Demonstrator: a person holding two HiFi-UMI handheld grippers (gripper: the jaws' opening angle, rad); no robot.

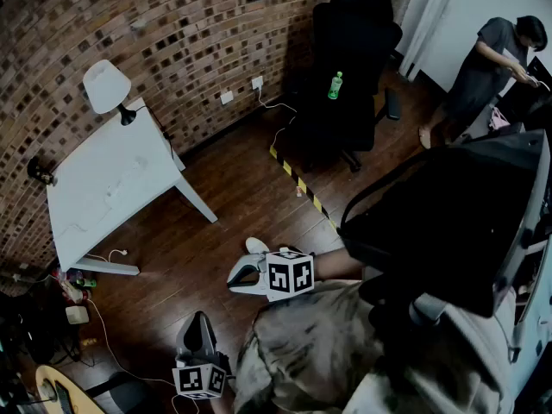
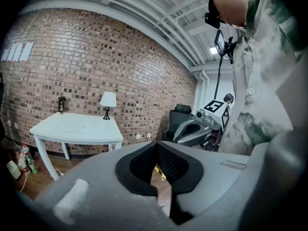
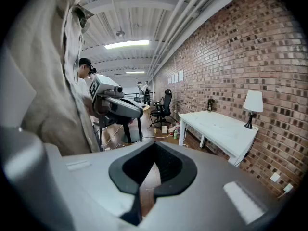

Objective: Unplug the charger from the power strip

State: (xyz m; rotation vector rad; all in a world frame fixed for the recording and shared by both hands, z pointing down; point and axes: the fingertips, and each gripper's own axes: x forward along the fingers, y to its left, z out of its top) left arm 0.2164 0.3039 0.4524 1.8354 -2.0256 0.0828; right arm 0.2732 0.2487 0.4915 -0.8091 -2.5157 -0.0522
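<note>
Both grippers are well short of the target. The left gripper (image 2: 156,146) has its jaws pressed together on nothing; the right gripper (image 3: 155,146) is likewise closed and empty.

Step in hand, as I read it: close in on the white rectangular table (image 1: 86,210) against the red-brown brick wall (image 1: 172,33). A pale long shape on its top is my best guess for the white plastic power strip (image 1: 121,179); the charger is too small to pick out from here.

To do it well: walk up; spread one pair of jaws before reaching; pin the strip with the other gripper; pull the charger straight out, no sideways twist.

Around:
- white-shaded table lamp (image 1: 108,86) at the far corner, near the strip, easy to knock
- loose white cable (image 1: 112,254) and clutter on the dark wooden floor (image 1: 233,205) by the table legs; snag risk
- black office chair (image 1: 354,50) with a green bottle (image 1: 335,84), and yellow-black striped floor tape (image 1: 297,184); off to the right, not on my route
- another person (image 1: 487,63) far right, well apart
</note>
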